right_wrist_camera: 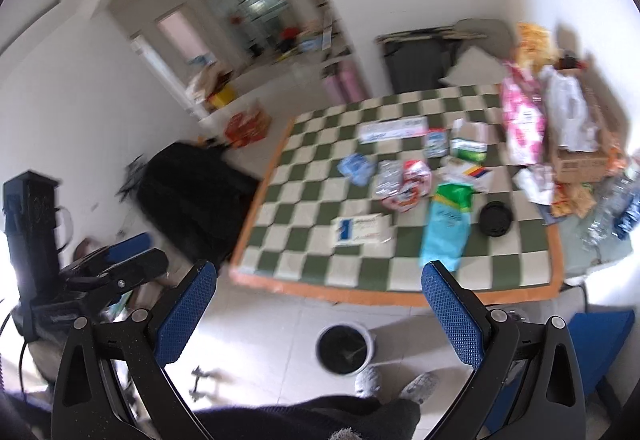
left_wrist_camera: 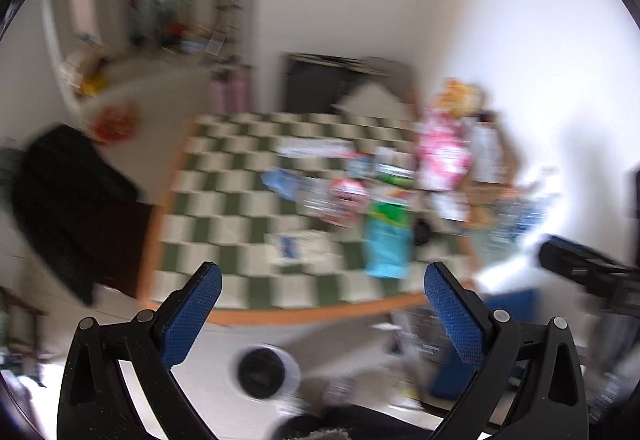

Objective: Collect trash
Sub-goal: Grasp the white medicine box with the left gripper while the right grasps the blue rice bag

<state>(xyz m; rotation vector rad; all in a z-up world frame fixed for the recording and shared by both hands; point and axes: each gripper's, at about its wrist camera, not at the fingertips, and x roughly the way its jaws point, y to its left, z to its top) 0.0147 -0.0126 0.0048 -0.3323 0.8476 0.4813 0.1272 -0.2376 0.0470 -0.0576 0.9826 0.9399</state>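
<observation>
**A:** Left wrist view first. What do you see?

**B:** Heavy blur. The left gripper has its blue pads spread wide with nothing between them. Beyond it, at twelve o'clock, lies a green-and-white checked mat with an orange border, and the trash is scattered on it.

**A:** Which pieces can you make out?

**B:** A turquoise bag at about one o'clock of the gripper, a red-and-silver wrapper just beyond it, a white flat packet nearer the middle, and a pink-and-white bag at the mat's far right. On the floor below the mat's near edge, at six o'clock, sits a round white bin with a dark inside. The other gripper pokes in at three o'clock.

**A:** And the right wrist view?

**B:** Sharper. The right gripper is also spread wide and empty. The checked mat fills the upper right. On it: the turquoise bag at one o'clock, a black round lid just right of it, the white flat packet at twelve, the red-and-silver wrapper beyond, a small blue wrapper left of that, and a green-and-white carton further back. The pink-and-white bag and a cardboard box crowd the right edge.

**A:** The bin?

**B:** On the tiles at six o'clock of the mat, between the fingers. The left gripper appears at nine o'clock; I cannot tell its state from here.
</observation>
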